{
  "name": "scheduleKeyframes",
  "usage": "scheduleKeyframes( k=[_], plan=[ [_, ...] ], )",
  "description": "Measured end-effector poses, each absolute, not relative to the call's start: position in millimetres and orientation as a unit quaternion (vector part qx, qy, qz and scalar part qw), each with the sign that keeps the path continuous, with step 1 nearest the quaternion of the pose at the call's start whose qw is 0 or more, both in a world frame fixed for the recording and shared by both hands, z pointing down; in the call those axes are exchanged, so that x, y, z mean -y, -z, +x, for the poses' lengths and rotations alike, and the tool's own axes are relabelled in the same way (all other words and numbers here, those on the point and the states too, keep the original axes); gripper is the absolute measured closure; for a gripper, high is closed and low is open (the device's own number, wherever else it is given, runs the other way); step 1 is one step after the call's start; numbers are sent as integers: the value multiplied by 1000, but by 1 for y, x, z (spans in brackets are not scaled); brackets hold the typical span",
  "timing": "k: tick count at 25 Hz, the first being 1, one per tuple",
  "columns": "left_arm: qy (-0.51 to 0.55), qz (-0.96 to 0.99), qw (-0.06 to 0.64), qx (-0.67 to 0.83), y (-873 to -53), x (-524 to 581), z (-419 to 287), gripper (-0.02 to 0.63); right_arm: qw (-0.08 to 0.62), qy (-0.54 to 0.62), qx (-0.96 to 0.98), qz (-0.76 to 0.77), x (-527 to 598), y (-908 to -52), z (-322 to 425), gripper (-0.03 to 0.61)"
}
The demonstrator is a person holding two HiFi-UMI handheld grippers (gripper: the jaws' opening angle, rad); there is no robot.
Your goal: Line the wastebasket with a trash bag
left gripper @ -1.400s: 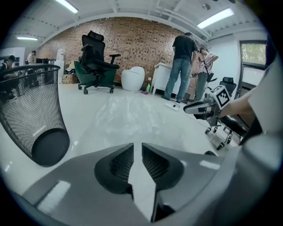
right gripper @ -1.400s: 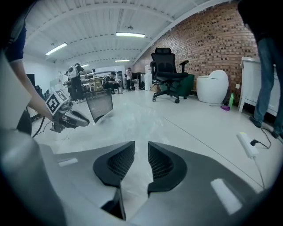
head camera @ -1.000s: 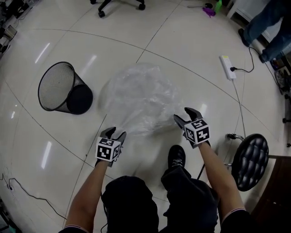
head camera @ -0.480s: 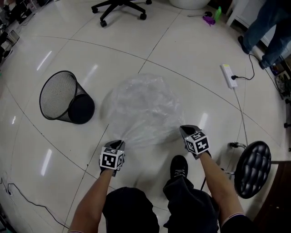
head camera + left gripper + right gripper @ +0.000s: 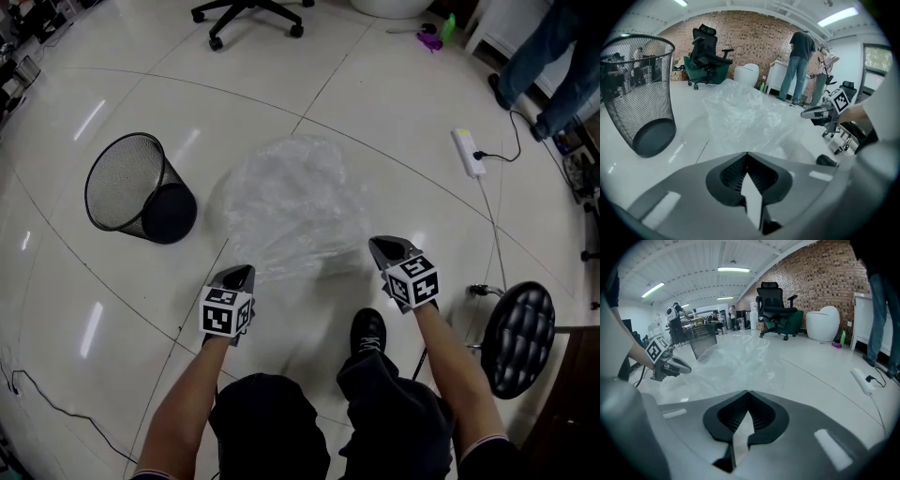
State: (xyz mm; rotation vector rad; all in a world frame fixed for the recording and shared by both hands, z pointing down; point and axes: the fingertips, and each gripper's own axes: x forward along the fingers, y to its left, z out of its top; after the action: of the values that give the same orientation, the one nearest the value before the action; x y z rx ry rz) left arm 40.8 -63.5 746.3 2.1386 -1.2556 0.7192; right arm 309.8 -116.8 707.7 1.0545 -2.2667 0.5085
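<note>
Left gripper, lower centre-left of head view: jaws have just been closing and are now pinching the near edge of the clear crinkled plastic trash bag. Right gripper, lower centre-right: jaws are pressing together on that same edge. The bag is lying spread across the glossy white floor at frame centre. Black wire-mesh wastebasket is standing at upper left, apart from the bag.

In the head view, the top edge cuts the office chair at 12 o'clock down to its wheeled base. A bystander at 2 o'clock shows legs only. The near edge of the trash bag vanishes inside the left gripper, its fingers just closed on it, and the right gripper. People far back at 10 o'clock in the right gripper view are too small to tell.
</note>
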Motion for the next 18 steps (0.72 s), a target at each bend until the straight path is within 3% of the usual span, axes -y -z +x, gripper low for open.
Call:
scheduleKeyframes(
  k=[18],
  plan=[
    [-201, 827, 119, 511, -553, 101, -12, 603, 207, -68, 897, 385, 142, -512, 257, 577]
  ],
)
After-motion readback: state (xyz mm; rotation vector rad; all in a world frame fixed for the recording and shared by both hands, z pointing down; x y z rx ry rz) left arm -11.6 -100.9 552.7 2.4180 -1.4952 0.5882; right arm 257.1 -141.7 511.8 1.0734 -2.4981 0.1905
